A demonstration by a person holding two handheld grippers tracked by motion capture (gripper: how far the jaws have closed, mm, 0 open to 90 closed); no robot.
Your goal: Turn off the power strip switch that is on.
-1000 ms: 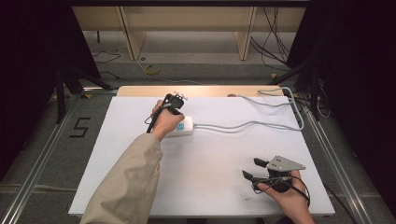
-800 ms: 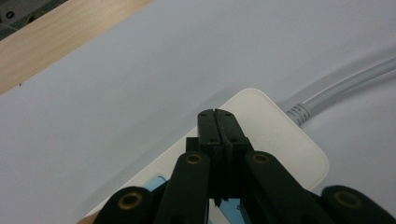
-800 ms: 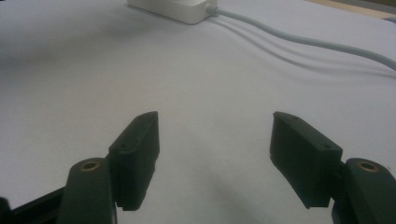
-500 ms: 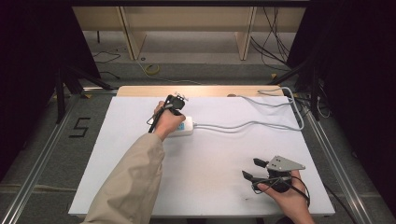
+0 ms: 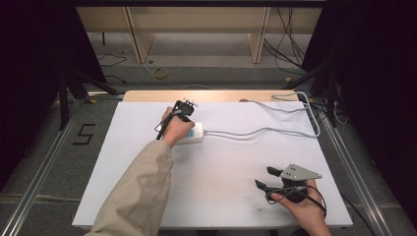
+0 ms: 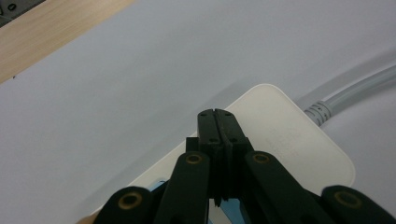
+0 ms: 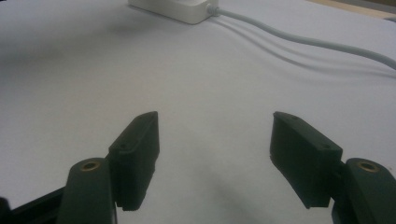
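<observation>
A white power box (image 5: 193,133) lies on the white table sheet, left of centre, with a grey cable (image 5: 260,131) running off to the right. My left gripper (image 5: 182,114) is held over the box's left part, pointing steeply down. In the left gripper view its jaws are pressed together, shut on nothing, with the left gripper's tips (image 6: 217,115) over the top face of the box (image 6: 292,140); contact cannot be told. My right gripper (image 5: 265,178) rests near the front right of the table. Its jaws stand wide apart, the right gripper (image 7: 215,119) facing bare sheet.
The cable (image 5: 312,118) loops along the table's right side and back to the far edge. A wooden strip (image 5: 147,96) borders the sheet at the back. The box (image 7: 175,10) and cable (image 7: 299,40) lie far ahead in the right gripper view. Metal rails flank the table.
</observation>
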